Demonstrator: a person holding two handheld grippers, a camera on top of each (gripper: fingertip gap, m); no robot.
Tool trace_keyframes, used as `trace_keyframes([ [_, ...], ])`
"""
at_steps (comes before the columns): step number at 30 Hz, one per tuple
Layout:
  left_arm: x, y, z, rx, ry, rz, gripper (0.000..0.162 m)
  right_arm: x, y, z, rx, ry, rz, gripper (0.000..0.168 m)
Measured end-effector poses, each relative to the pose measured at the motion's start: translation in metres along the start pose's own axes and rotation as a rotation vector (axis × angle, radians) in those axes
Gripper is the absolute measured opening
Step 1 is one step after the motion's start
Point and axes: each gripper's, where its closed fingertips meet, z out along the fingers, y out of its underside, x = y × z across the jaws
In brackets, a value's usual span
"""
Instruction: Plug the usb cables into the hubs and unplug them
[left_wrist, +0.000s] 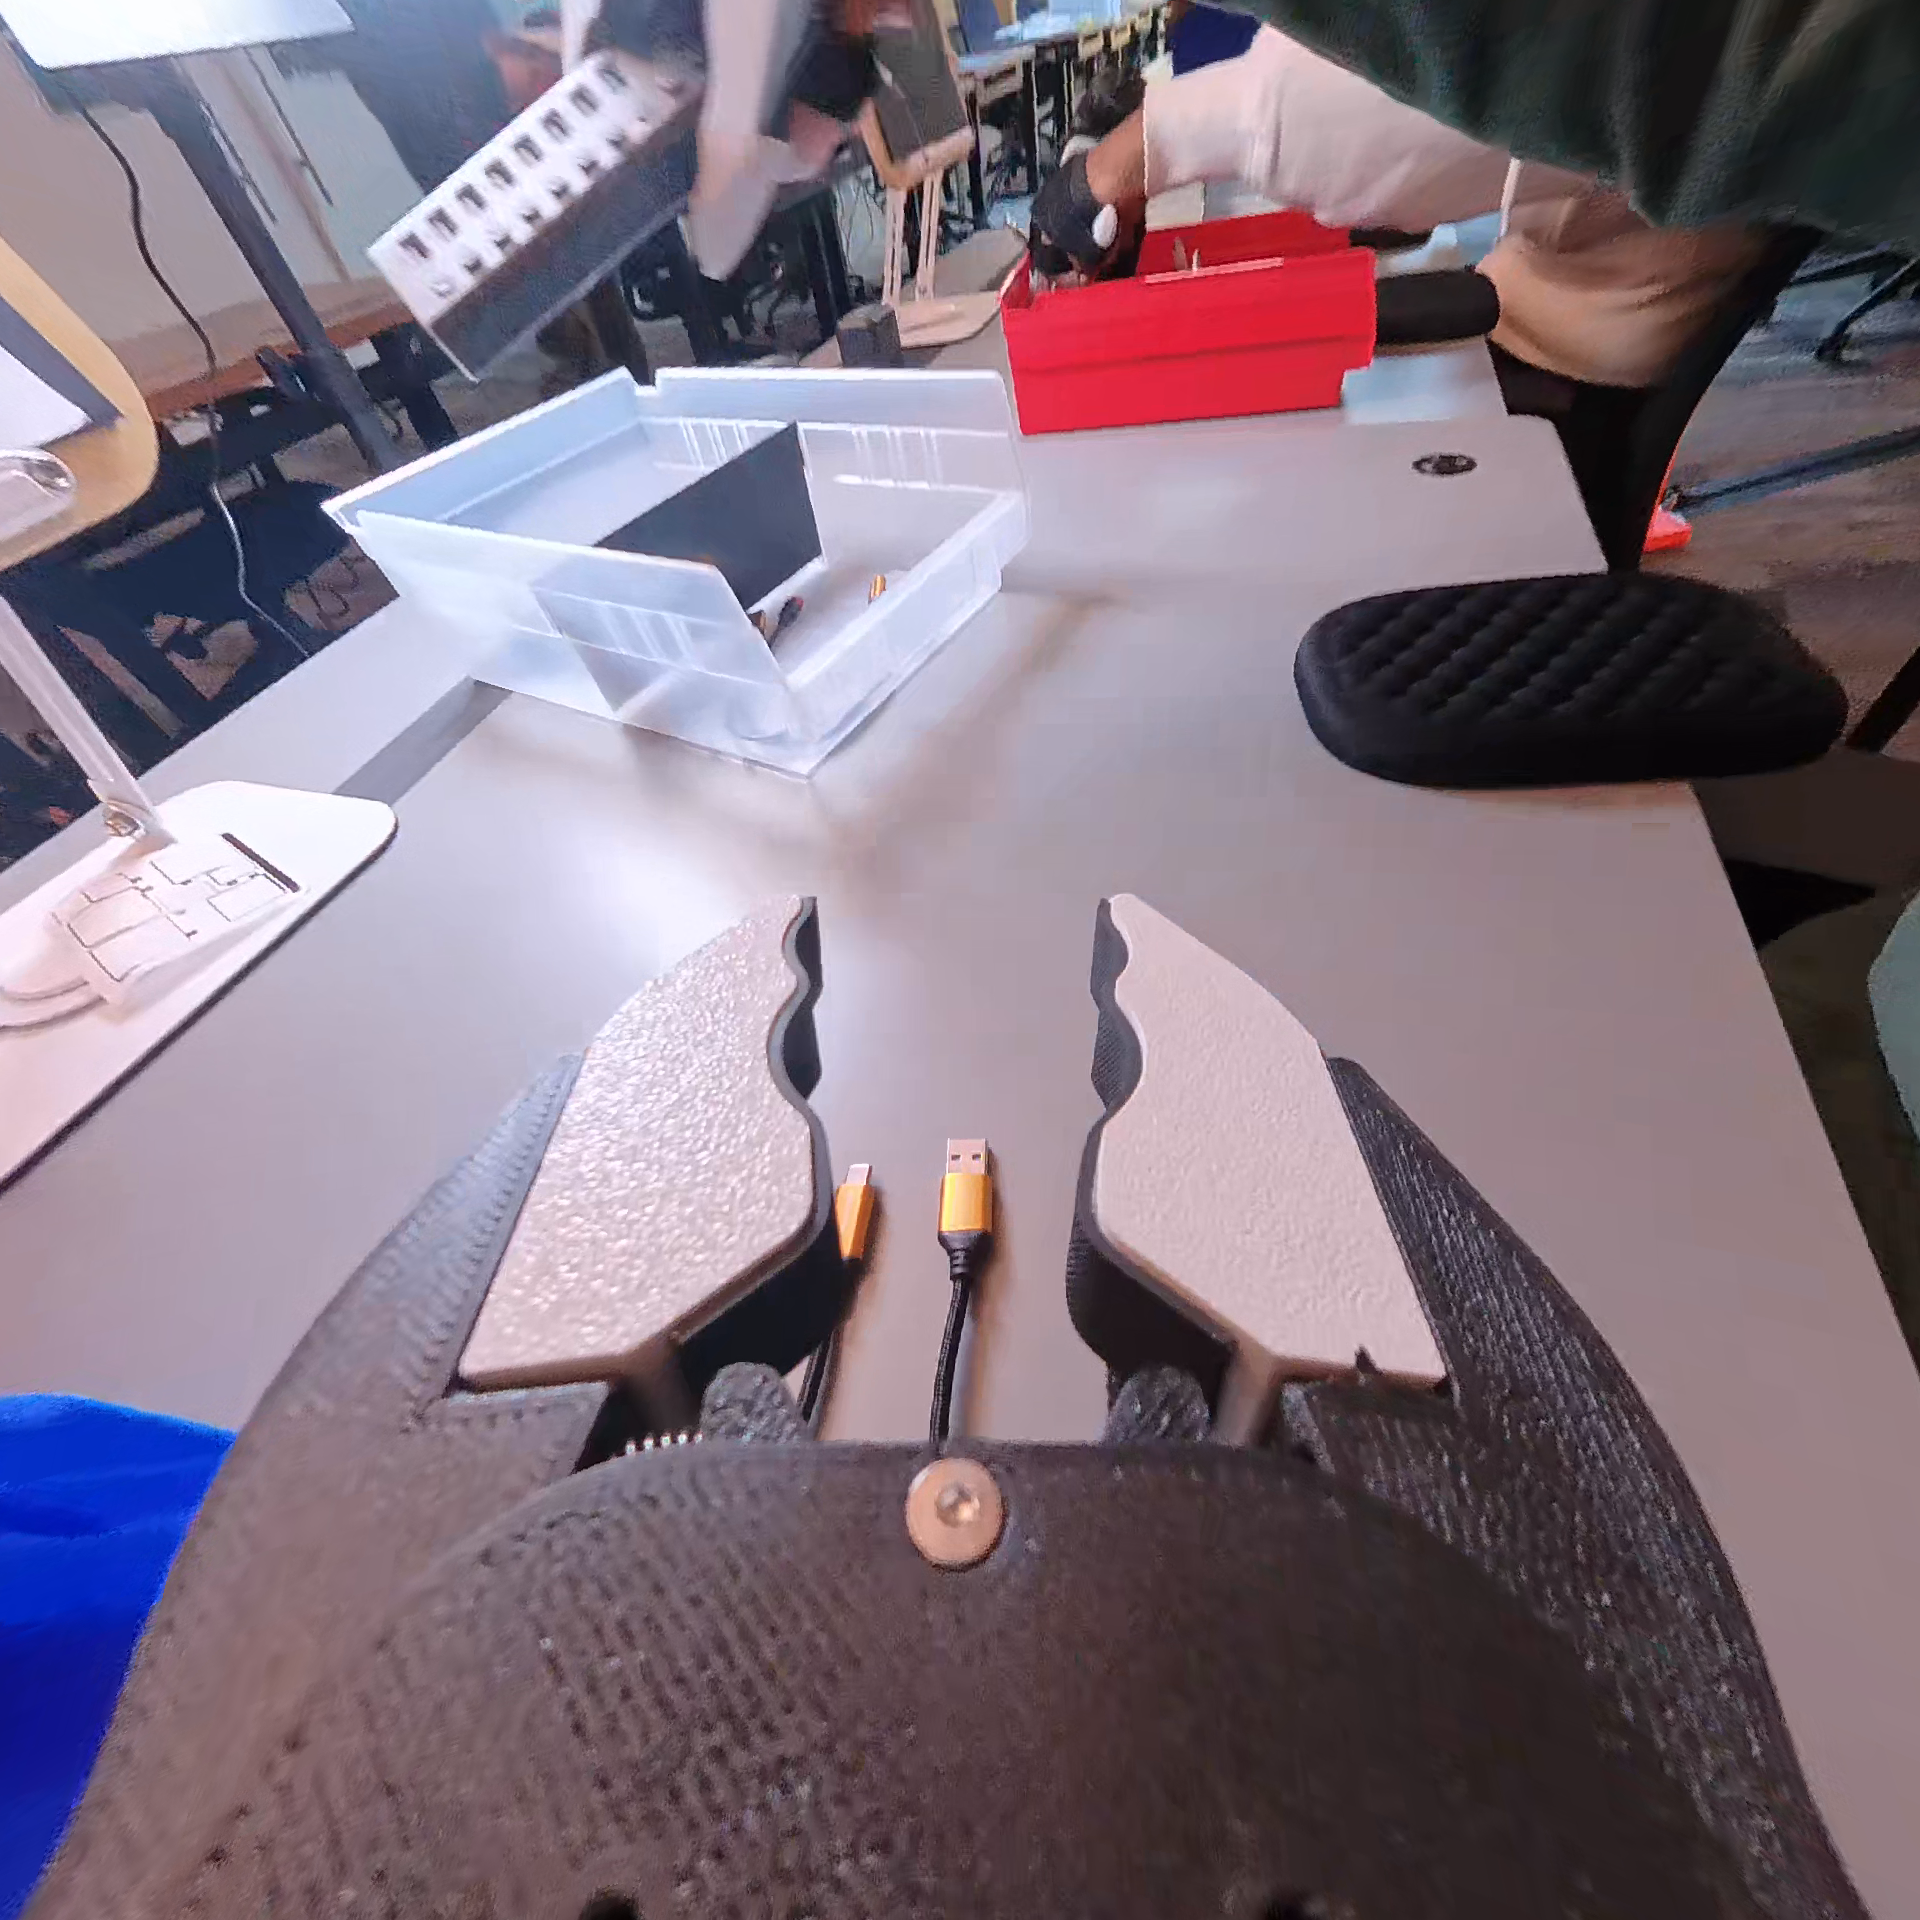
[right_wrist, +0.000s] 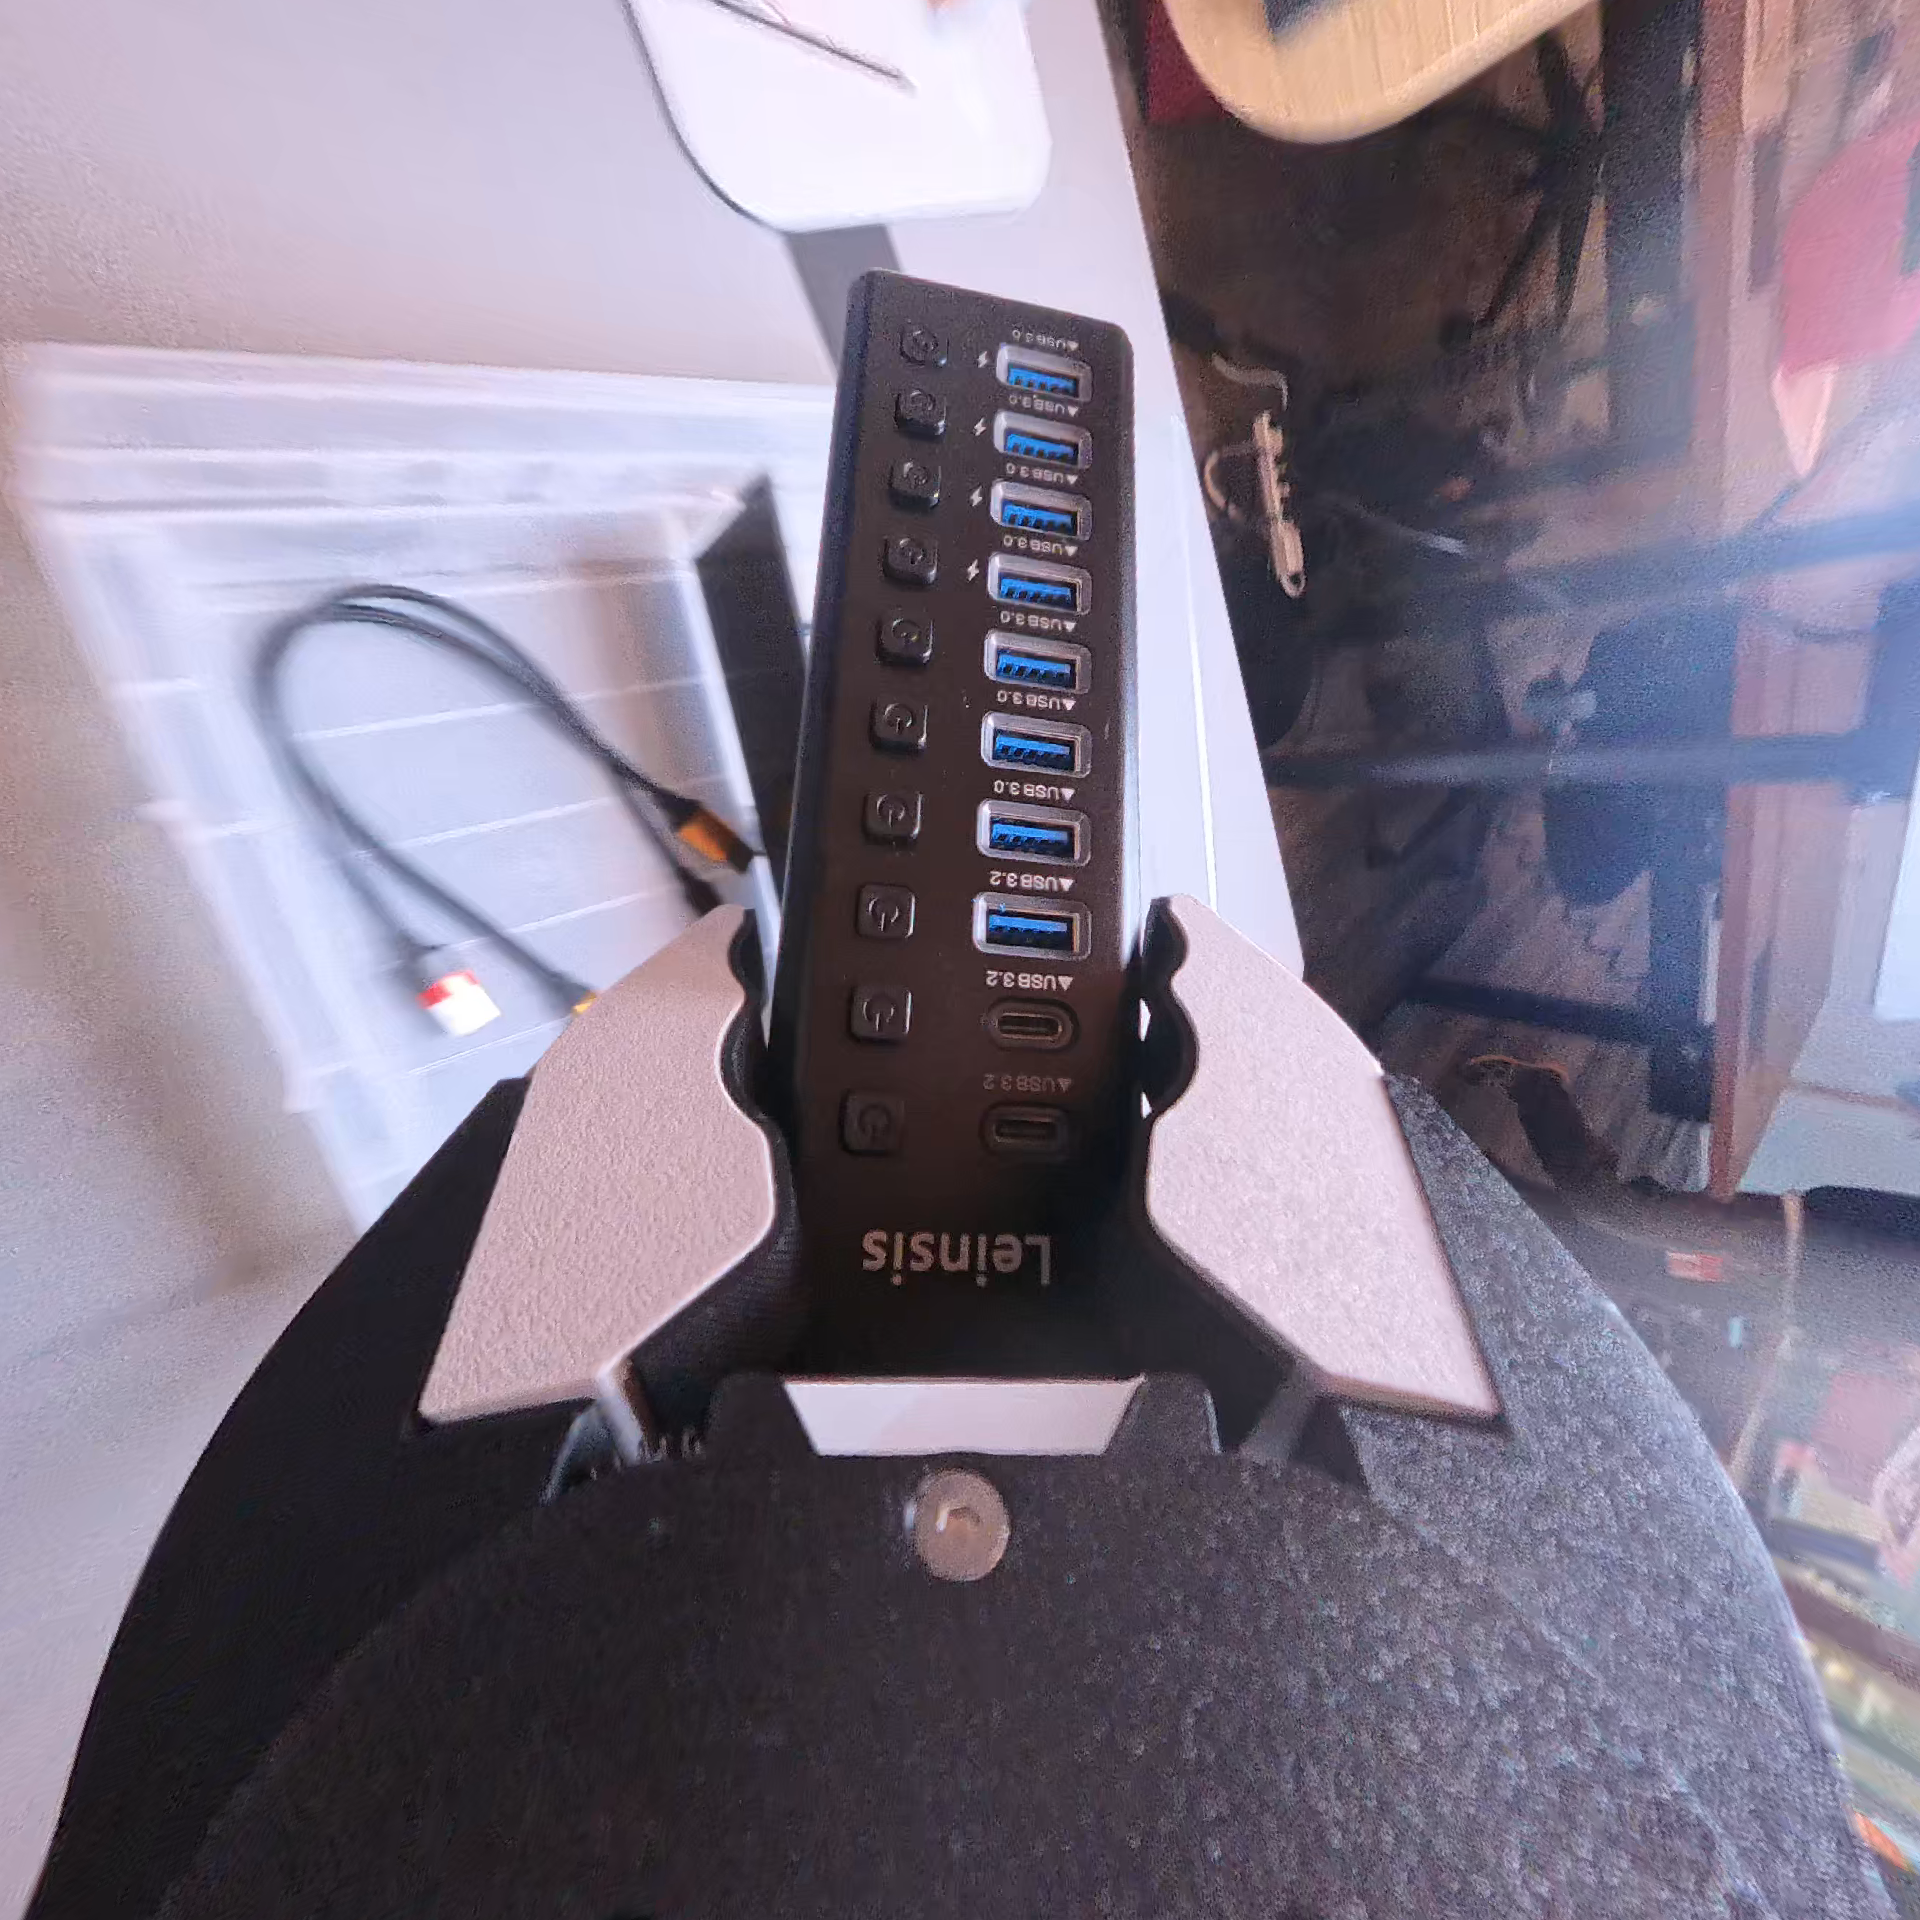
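Two wrist views over a grey desk (left_wrist: 1195, 883). Left gripper (left_wrist: 954, 940) hovers low over the desk, fingers apart and holding nothing. Directly btwn them, near their base, lies a USB-A plug (left_wrist: 965, 1184) w/ orange-gold shell; its long axis runs parallel to the fingers, metal tip pointing away from the camera, black braided cable trailing back under the gripper. Just beside it on the left, close against the left finger, sits a smaller orange connector (left_wrist: 855, 1210), same heading.

Right gripper (right_wrist: 954, 935) has its fingers clamped on the sides of a black multi-port hub (right_wrist: 966, 727), held up in the air, long axis along the fingers, port face toward the camera; every port looks empty. In the left view the hub shows far upper left, well apart from the plug.

Judgement: left gripper is nearer the plug, so it should close on the shell, then lift toward the hub. Open desk ahead; a clear plastic bin (left_wrist: 914, 644), w/ another cable (right_wrist: 436, 748) inside, and a white lamp base (left_wrist: 208, 883) sit farther off. Desk edge runs along the right.
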Motion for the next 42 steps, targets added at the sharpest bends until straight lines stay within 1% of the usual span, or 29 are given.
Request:
trace_keyframes([
  [3,-0.004,0.012,0.003,-0.042,-0.012,0.001,0.05,0.026,0.012,0.054,-0.039,-0.061,0.055,0.071],
  [5,-0.009,0.018,0.004,-0.06,-0.026,0.002,0.049,0.026,0.018,0.088,-0.059,-0.137,0.073,0.071],
  [7,-0.014,0.024,0.003,-0.08,-0.044,0.01,0.049,0.016,0.025,0.115,-0.1,-0.236,0.063,0.071],
  [9,-0.018,0.028,0.003,-0.096,-0.054,0.015,0.048,0.003,0.036,0.134,-0.16,-0.328,0.076,0.071],
  [10,-0.02,0.03,0.003,-0.1,-0.055,0.011,0.048,0.0,0.042,0.141,-0.197,-0.343,0.082,0.07],
  [12,-0.022,0.035,0.004,-0.11,-0.049,-0.004,0.048,0.0,0.051,0.152,-0.247,-0.328,0.069,0.07],
  [13,-0.023,0.038,0.005,-0.118,-0.047,-0.007,0.048,0.003,0.052,0.153,-0.254,-0.305,0.064,0.066],
  [15,-0.025,0.044,0.006,-0.141,-0.049,-0.004,0.048,0.012,0.045,0.148,-0.22,-0.256,0.059,0.065],
  [17,-0.026,0.049,0.007,-0.166,-0.052,0.001,0.048,0.022,0.032,0.133,-0.168,-0.21,0.072,0.065],
  [20,-0.028,0.054,0.004,-0.209,-0.06,0.011,0.049,0.027,0.004,0.096,-0.071,-0.131,0.036,0.065],
  [22,-0.032,0.058,0.0,-0.248,-0.077,0.028,0.049,0.012,-0.024,0.066,0.034,-0.102,0.003,0.063],
  [25,-0.035,0.07,-0.009,-0.324,-0.059,0.029,0.048,-0.041,-0.062,0.021,0.188,-0.119,-0.068,0.06],
  [28,-0.029,0.09,-0.018,-0.437,0.004,0.025,0.044,-0.12,-0.086,-0.012,0.31,-0.214,-0.138,0.057],
  [30,-0.026,0.099,-0.025,-0.496,0.033,0.014,0.043,-0.176,-0.09,-0.027,0.355,-0.301,-0.176,0.057],
  [32,-0.021,0.11,-0.032,-0.569,0.066,-0.013,0.045,-0.225,-0.091,-0.037,0.389,-0.373,-0.196,0.056],
  [35,-0.02,0.136,-0.043,-0.721,0.075,-0.047,0.052,-0.278,-0.09,-0.045,0.434,-0.467,-0.179,0.056],
  [36,-0.021,0.135,-0.041,-0.704,0.063,-0.078,0.048,-0.29,-0.09,-0.047,0.447,-0.49,-0.169,0.055],
  [38,-0.026,0.137,-0.042,-0.723,0.033,-0.09,0.04,-0.307,-0.09,-0.047,0.467,-0.522,-0.152,0.054],
  [41,-0.023,0.134,-0.036,-0.718,0.041,-0.055,0.006,-0.317,-0.097,-0.046,0.488,-0.55,-0.111,0.053],
  [42,-0.017,0.132,-0.031,-0.706,0.064,-0.053,0.006,-0.318,-0.102,-0.045,0.499,-0.547,-0.092,0.053],
])
